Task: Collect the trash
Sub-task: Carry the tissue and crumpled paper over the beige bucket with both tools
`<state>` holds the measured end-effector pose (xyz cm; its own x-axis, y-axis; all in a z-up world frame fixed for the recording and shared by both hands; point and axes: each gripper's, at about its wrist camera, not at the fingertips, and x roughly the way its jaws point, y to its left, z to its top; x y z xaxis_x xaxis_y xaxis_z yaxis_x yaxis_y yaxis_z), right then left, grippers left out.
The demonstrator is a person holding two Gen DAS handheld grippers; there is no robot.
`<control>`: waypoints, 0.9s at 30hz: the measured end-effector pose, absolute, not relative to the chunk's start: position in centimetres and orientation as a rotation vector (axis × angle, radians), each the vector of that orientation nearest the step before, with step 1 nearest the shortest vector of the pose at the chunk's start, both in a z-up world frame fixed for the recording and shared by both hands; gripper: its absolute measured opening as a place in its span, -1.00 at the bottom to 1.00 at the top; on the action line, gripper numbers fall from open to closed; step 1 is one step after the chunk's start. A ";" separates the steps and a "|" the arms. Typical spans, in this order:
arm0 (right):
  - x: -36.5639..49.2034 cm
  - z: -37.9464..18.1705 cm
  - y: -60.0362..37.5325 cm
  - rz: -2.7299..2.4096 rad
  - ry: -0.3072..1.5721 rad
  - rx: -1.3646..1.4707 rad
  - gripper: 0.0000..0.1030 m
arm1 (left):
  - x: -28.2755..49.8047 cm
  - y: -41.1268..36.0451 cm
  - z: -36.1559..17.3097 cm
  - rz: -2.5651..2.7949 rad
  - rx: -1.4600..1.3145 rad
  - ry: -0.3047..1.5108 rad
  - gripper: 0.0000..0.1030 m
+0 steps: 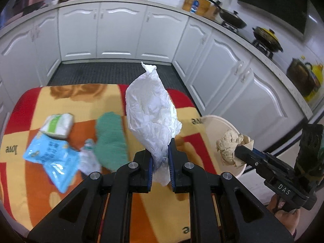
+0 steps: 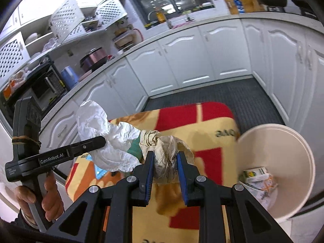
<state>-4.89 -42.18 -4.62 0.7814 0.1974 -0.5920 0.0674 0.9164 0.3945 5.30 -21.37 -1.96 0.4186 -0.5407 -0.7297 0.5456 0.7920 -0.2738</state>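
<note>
The bench [image 1: 113, 182], under a red, orange and yellow blanket [image 1: 60, 101], ended at a rounded far edge at 12 o'clock in the left wrist view; beyond it lay a strip of dark floor mat [image 1: 113, 73], closed in by white cabinets [image 1: 119, 32] from 9 round to 3 o'clock; open floor showed only in that strip. A cream bin [image 2: 283, 141] stood off the bench's right edge, at 3 o'clock in the right wrist view, with a small carton [image 2: 256, 173] and crumpled wrappers inside.

The left hand-held gripper [image 1: 161, 162] was raised above the bench, clenched on a white paper towel [image 1: 151, 113] that stood upright from between the blue pads. The right hand-held gripper [image 2: 165, 169] was held above the bench's right side, just beside the bin's rim, clenched on a crumpled brown paper wad [image 2: 166, 149]; the left hand [image 2: 40, 198] gripped its handle at 8 o'clock in the right wrist view.

On the bench at 9 o'clock in the left wrist view lay a blue plastic packet [image 1: 52, 162], a green-and-white tissue pack [image 1: 57, 125] touching its far end, a green cloth [image 1: 110, 139] beside them, and a small clear wrapper [image 1: 89, 158] between packet and cloth.
</note>
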 end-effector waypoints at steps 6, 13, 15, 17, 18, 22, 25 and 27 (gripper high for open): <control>-7.0 -5.3 -45.0 0.000 0.670 0.452 -0.58 | 3.9 -25.2 -2.4 -0.740 0.047 0.923 -0.79; -9.4 -6.0 -48.7 -0.087 0.662 0.488 -0.58 | 2.3 -30.0 -2.8 -0.800 0.098 0.925 -0.80; -9.9 -6.2 -49.5 -0.106 0.663 0.500 -0.58 | 2.0 -31.0 -3.0 -0.811 0.108 0.928 -0.79; -10.4 -6.5 -50.5 -0.126 0.663 0.517 -0.58 | 1.8 -32.2 -3.4 -0.823 0.120 0.935 -0.80; -10.6 -6.7 -50.8 -0.134 0.664 0.522 -0.58 | 1.7 -32.6 -3.5 -0.827 0.125 0.938 -0.79; -11.4 -7.5 -52.3 -0.163 0.668 0.548 -0.58 | 1.3 -34.5 -4.3 -0.840 0.153 0.945 -0.79; -11.9 -8.1 -53.2 -0.178 0.674 0.564 -0.58 | 1.2 -35.5 -4.9 -0.843 0.171 0.952 -0.79; -12.0 -8.6 -53.7 -0.185 0.679 0.577 -0.58 | 1.2 -36.0 -5.3 -0.843 0.179 0.956 -0.79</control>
